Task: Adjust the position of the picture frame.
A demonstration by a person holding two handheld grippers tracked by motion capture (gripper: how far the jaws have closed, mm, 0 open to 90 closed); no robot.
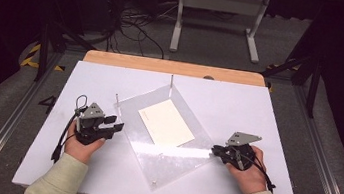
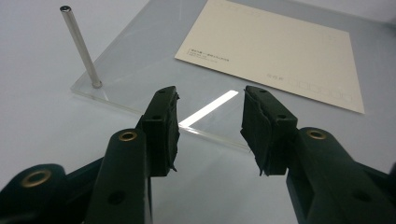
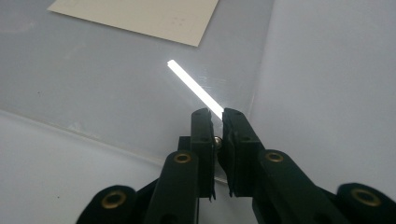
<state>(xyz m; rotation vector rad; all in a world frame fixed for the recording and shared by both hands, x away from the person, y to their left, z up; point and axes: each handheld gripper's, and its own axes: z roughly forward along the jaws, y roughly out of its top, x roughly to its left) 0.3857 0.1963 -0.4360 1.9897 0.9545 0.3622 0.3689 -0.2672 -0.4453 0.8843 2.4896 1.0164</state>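
Note:
A clear acrylic plate [image 1: 167,157] lies turned like a diamond on the white table [image 1: 258,113], with a cream card [image 1: 166,121] flat on its middle. Thin metal posts stand at its corners, one at the left [image 1: 116,99] and one at the back [image 1: 171,82]. My left gripper [image 1: 118,124] is open at the plate's left edge; in the left gripper view its jaws [image 2: 210,116] straddle that edge with nothing pinched, the left post [image 2: 80,46] ahead. My right gripper [image 1: 214,150] is at the right corner, shut [image 3: 217,119] on the small metal post [image 3: 217,139] there.
The white table top ends in a wooden strip [image 1: 174,67] at the back. A front post [image 1: 153,181] stands at the plate's near corner. Beyond the table are a white frame [image 1: 218,17] and loose cables [image 1: 134,26] on the floor.

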